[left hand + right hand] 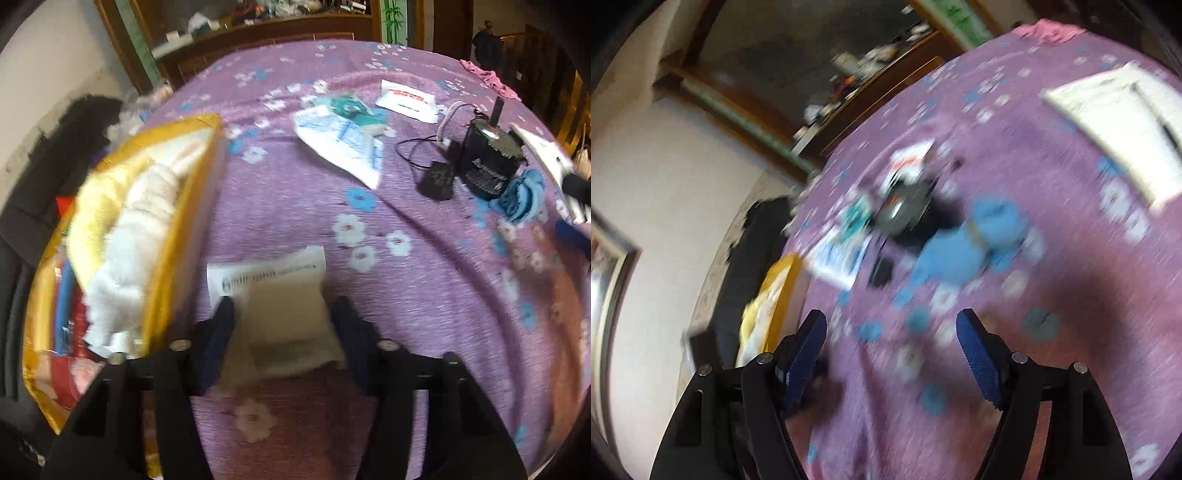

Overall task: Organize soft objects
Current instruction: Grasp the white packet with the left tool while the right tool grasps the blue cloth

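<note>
My left gripper [282, 310] is shut on a flat cream packet with a white printed label [284, 295], held just above the purple flowered bedspread [295, 206]. A yellow open bag [122, 229] with a white fluffy cloth [136, 229] inside stands at the left, close beside the gripper. My right gripper [892, 321] is open and empty above the bedspread [1052, 221]. A blue soft cloth [975, 240] lies ahead of it; it also shows in the left wrist view [524, 195] at the far right. The yellow bag [768, 306] is at its left.
A white and blue plastic packet [340, 144], a teal item [351, 107], a white paper packet [406, 98], a black device with cables [484, 158] and a pink cloth [487, 75] lie on the bed. A white sheet [1123, 125] lies at right. A wooden cabinet [266, 40] stands behind.
</note>
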### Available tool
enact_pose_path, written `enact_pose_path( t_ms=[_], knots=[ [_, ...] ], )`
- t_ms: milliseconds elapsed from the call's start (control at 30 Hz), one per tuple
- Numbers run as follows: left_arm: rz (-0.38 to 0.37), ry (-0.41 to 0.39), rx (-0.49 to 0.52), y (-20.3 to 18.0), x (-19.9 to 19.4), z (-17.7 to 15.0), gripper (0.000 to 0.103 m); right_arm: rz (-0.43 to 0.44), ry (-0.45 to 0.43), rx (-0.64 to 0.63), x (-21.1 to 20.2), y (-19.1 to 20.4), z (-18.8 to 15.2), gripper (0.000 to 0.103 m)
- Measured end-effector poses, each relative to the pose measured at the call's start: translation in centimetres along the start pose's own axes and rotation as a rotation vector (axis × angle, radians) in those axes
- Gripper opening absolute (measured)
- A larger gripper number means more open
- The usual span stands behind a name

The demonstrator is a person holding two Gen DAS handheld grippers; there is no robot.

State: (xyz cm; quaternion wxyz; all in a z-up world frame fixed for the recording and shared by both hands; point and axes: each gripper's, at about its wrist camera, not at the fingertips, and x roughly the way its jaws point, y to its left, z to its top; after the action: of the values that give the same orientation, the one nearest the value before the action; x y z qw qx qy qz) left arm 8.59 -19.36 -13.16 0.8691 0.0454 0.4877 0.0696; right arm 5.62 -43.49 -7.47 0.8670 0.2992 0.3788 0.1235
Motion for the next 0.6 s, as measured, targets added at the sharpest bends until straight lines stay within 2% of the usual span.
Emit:
enact_pose_path(
  t_ms=[33,100,167,200,400,600],
  knots=[
    [0.02,-0.016,0.015,0.4,-0.1,-0.2,0.032,-0.042,0.004,0.02,0.3,-0.1,0.7,0.074],
    [-0.023,-0.032,0.038,0.8,-0.4,-0.4,0.02,-0.077,0.023,0.069,1.7,-0.6,2.0,0.073],
    [-0.065,-0.04,0.035,1.6,-0.8,-0.5,0.015,-0.113,0.027,0.07,2.9,-0.7,2.5,0.072],
    [-0.091,-0.045,0.028,2.0,-1.0,-0.5,0.01,-0.094,0.014,0.069,3.7,-0.8,2.6,0.072],
    [-0.276,-0.05,-0.09,4.3,-2.3,-1.0,0.007,-0.032,-0.051,0.014,4.7,-0.7,1.6,0.057],
    [-0.465,-0.032,-0.197,5.2,-4.1,-0.9,0.006,0.03,-0.049,0.029,5.1,-2.0,0.9,0.044]
  ],
)
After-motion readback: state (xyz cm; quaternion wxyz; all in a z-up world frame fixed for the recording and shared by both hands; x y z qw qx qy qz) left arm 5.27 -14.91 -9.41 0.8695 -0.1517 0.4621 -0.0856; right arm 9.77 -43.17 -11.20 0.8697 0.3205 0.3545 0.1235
